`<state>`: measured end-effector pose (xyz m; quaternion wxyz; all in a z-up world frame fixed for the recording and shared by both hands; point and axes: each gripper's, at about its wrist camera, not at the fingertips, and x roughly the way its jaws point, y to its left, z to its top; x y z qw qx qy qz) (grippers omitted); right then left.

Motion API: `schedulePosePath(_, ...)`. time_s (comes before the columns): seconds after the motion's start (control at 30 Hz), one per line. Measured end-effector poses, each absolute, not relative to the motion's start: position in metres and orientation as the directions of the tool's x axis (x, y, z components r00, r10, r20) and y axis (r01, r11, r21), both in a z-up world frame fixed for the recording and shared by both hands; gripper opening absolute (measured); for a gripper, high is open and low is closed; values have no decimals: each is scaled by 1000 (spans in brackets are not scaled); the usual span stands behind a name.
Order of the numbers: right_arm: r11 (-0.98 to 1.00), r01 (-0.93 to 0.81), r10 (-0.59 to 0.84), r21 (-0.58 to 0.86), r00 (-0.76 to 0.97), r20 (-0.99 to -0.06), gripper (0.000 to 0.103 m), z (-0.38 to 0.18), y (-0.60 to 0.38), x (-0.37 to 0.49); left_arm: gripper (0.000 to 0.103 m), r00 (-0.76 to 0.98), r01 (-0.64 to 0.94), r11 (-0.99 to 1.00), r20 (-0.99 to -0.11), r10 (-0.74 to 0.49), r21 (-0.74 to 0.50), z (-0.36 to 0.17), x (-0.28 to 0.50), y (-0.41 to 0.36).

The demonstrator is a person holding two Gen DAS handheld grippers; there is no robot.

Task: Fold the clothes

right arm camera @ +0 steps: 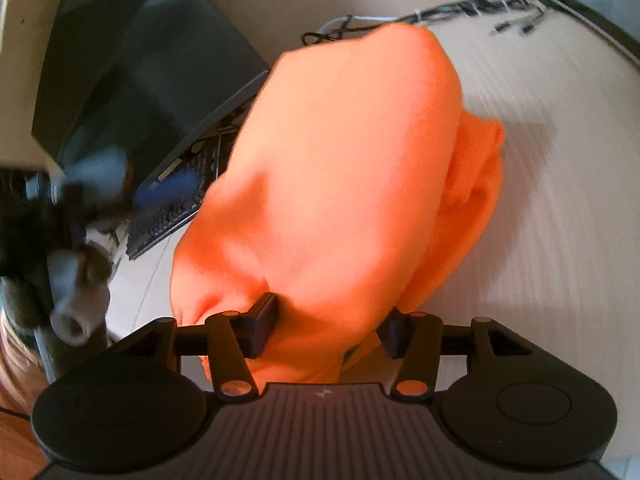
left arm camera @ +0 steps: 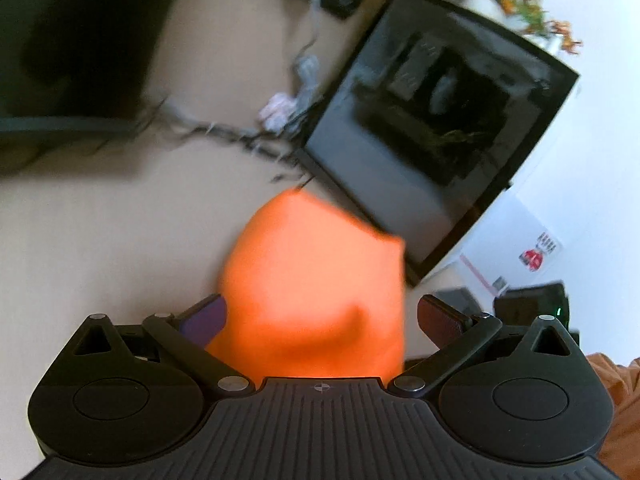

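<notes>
While my left gripper [left arm camera: 322, 316] stands with its fingers [left arm camera: 206, 316] spread wide, an orange cloth [left arm camera: 316, 292] bulges up between them and fills the gap; I cannot tell whether either pad touches it. My right gripper [right arm camera: 326, 330] has its fingers [right arm camera: 262, 322] drawn in against the same cloth [right arm camera: 340, 184], pinching a bunched fold near its base, and from there the fabric rises in a rounded, draped mass with a second fold hanging on its right side. The cloth is lifted off the tabletop [right arm camera: 540, 200], a pale wood-grain surface that shows around it in both views and carries the cloth's shadow to the right. Beyond the cloth in the left view a dark monitor [left arm camera: 432, 120] leans at an angle, and a tangle of cables [left arm camera: 240, 140] runs across the tabletop toward it. In the right view the monitor [right arm camera: 132, 60] sits toward the far left, with a black keyboard [right arm camera: 172, 204] just beside the cloth's left edge and cables [right arm camera: 460, 12] near the far edge. Both views are blurred.
</notes>
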<state>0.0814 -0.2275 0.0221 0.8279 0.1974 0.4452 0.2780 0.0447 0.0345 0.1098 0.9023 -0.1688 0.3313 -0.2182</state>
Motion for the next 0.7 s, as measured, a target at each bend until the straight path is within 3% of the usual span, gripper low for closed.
schedulePosePath(0.07, 769, -330, 638, 548, 453, -623, 62, 31, -235, 82, 103, 699, 268, 874, -542, -466, -406, 114, 60, 20)
schedulePosePath(0.2, 759, -391, 651, 521, 483, -585, 73, 56, -264, 85, 103, 658, 149, 968, -710, -250, -203, 87, 99, -2)
schedulePosePath(0.3, 766, -381, 636, 518, 569, -521, 85, 79, -293, 92, 103, 626, 153, 962, -731, -272, -227, 72, 101, -8)
schedulePosePath(0.37, 800, -332, 579, 500, 647, -496, 86, 88, -301, 105, 103, 618, 162, 956, -730, -291, -244, 67, 102, -13)
schedulePosePath(0.47, 878, -259, 456, 403, 710, -537, 88, 79, -283, 129, 103, 619, 158, 957, -731, -287, -243, 67, 102, -12)
schedulePosePath(0.57, 964, -229, 260, 138, 686, -679, 97, 34, -237, 158, 103, 621, 149, 962, -735, -273, -231, 69, 99, -8)
schedulePosePath(0.7, 966, -216, 254, 140, 708, -659, 102, 29, -233, 153, 103, 615, 133, 968, -748, -249, -213, 68, 99, -1)
